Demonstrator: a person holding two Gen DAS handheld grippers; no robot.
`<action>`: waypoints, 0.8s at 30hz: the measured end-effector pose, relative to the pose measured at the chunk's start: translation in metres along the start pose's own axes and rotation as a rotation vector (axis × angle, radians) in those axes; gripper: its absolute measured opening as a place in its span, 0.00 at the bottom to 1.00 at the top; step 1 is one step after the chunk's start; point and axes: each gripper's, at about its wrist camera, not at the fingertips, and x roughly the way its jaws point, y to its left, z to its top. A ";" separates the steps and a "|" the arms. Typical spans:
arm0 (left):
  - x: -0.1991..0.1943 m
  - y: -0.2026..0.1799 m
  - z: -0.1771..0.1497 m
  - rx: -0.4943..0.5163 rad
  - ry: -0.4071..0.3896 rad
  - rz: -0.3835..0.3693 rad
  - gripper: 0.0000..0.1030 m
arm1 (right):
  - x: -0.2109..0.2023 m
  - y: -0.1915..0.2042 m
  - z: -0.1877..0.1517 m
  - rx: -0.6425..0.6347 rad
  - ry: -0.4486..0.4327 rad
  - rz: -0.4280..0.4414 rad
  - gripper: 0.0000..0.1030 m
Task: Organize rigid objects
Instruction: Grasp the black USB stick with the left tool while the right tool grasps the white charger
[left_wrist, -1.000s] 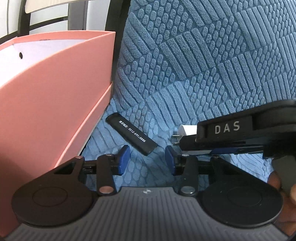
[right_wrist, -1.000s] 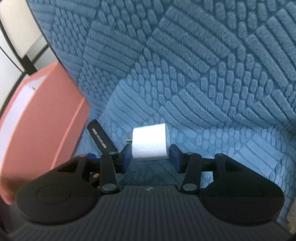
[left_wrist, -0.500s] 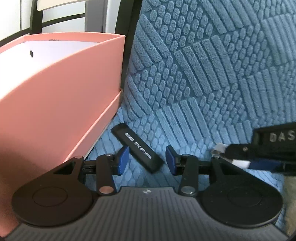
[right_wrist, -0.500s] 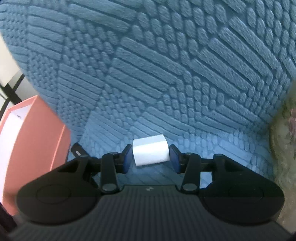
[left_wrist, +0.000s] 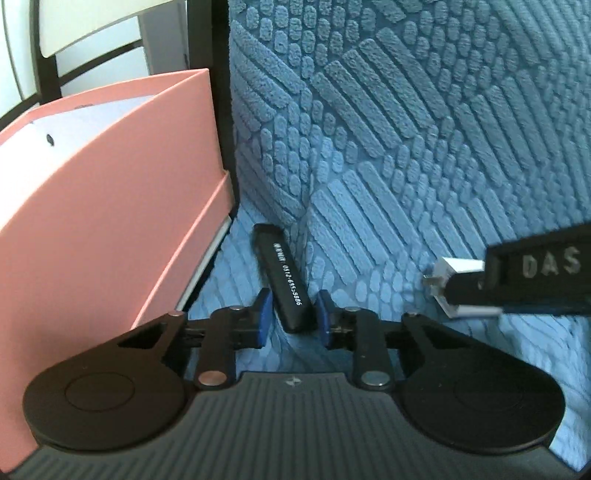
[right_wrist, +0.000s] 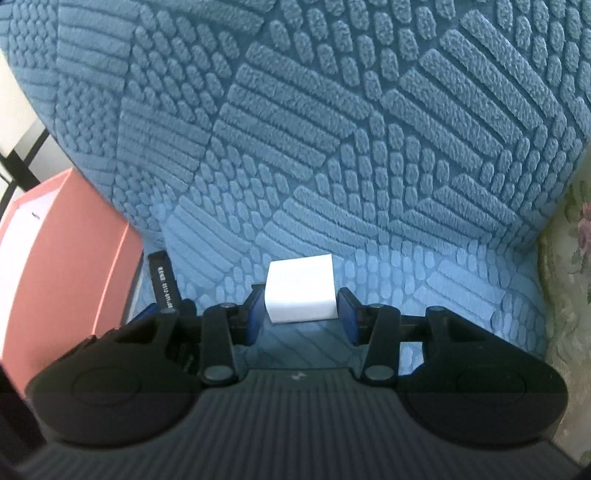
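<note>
A black stick with white digits (left_wrist: 282, 280) lies on the blue textured sofa seat, next to a pink box (left_wrist: 110, 206). My left gripper (left_wrist: 290, 321) is open, its blue pads on either side of the stick's near end with small gaps. My right gripper (right_wrist: 301, 308) is shut on a white charger plug (right_wrist: 300, 291), held just above the seat; it also shows in the left wrist view (left_wrist: 452, 280) with metal prongs pointing left. The black stick shows at left in the right wrist view (right_wrist: 164, 282).
The pink box, white inside (right_wrist: 55, 258), stands at the seat's left edge. The blue cushion backrest (right_wrist: 332, 110) rises right behind the objects. A floral fabric (right_wrist: 569, 277) borders the right. A black frame (left_wrist: 221, 92) stands behind the box.
My left gripper moved forward, so the black stick's end now sits between its pads. My right gripper lifted and moved right with the white plug.
</note>
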 end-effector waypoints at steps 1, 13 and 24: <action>-0.005 0.002 -0.002 0.002 0.002 -0.010 0.23 | -0.001 0.001 -0.001 -0.002 -0.002 -0.007 0.44; -0.057 0.023 -0.025 -0.022 0.028 -0.162 0.10 | -0.033 0.010 -0.055 -0.008 -0.010 -0.028 0.44; -0.096 0.050 -0.058 0.029 0.059 -0.256 0.10 | -0.062 0.017 -0.112 0.011 0.002 -0.054 0.44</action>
